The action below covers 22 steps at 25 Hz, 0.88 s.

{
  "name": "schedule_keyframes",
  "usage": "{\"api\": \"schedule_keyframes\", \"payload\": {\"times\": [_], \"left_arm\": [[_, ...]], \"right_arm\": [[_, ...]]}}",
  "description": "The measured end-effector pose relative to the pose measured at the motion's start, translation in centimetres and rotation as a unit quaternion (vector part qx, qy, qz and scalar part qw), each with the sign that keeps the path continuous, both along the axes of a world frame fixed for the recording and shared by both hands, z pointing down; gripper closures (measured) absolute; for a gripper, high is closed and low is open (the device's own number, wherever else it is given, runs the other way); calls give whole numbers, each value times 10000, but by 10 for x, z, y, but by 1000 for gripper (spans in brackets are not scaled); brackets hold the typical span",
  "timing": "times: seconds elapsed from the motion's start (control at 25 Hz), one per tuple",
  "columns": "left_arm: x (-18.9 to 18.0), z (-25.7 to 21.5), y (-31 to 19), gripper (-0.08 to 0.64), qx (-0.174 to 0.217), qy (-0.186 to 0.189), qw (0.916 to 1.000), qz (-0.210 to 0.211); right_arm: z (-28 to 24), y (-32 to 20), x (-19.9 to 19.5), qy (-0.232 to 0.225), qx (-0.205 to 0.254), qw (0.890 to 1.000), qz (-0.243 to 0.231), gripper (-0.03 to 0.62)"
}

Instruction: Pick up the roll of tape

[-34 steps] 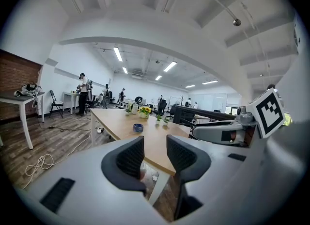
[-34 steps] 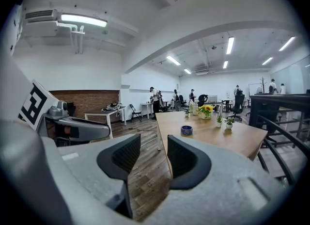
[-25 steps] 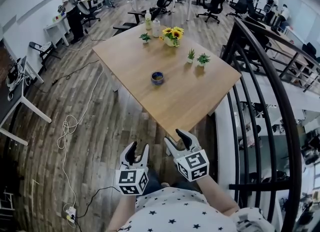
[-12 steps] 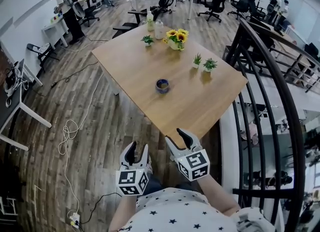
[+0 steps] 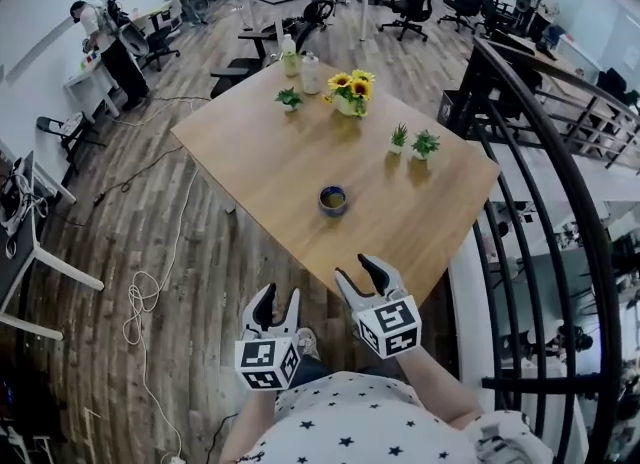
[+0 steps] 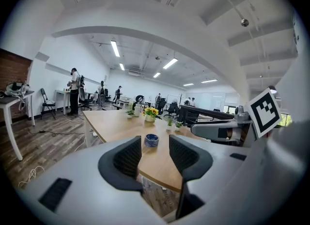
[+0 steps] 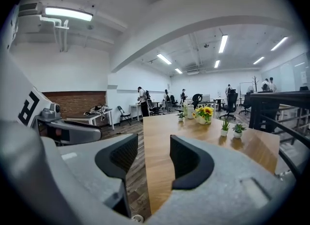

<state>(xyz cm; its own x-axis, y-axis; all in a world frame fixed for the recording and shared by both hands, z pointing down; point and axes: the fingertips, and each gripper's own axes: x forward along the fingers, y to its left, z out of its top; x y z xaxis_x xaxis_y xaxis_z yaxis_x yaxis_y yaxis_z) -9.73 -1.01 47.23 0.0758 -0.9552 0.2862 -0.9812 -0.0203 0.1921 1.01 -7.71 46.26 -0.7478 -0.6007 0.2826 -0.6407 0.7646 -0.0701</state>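
A blue roll of tape (image 5: 333,200) lies flat on the wooden table (image 5: 260,152), toward its near corner. In the left gripper view the roll of tape (image 6: 151,140) shows between the jaws, well ahead of them. My left gripper (image 5: 277,302) hangs open over the floor, short of the table's near edge. My right gripper (image 5: 360,274) is open too, at the table's near corner, with nothing between its fingers. The right gripper view looks along the table edge (image 7: 155,170) and the tape is out of its sight.
On the table's far side stand a vase of sunflowers (image 5: 349,91), three small potted plants (image 5: 412,142) and two bottles (image 5: 300,62). A black metal railing (image 5: 540,182) runs along the right. Cables (image 5: 140,282) lie on the wood floor at left. People and office chairs are at far desks.
The view has moved forward: the table and tape now sit lower and closer in the head view. Both grippers hold about the same pose, open.
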Motion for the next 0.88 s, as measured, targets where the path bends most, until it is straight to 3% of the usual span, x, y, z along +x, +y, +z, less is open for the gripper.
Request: {"api": "schedule_keyframes", "payload": {"times": [0.56,0.88], "left_arm": [[-60,3,-114,387,-81,63,9977,667],[-90,20,-151,387,-183,105,9950,971]], "right_arm": [[1,-107,-53,98,-56,9978,648,402],[19,-146,-75,203,-131,9946,1008,402]]}}
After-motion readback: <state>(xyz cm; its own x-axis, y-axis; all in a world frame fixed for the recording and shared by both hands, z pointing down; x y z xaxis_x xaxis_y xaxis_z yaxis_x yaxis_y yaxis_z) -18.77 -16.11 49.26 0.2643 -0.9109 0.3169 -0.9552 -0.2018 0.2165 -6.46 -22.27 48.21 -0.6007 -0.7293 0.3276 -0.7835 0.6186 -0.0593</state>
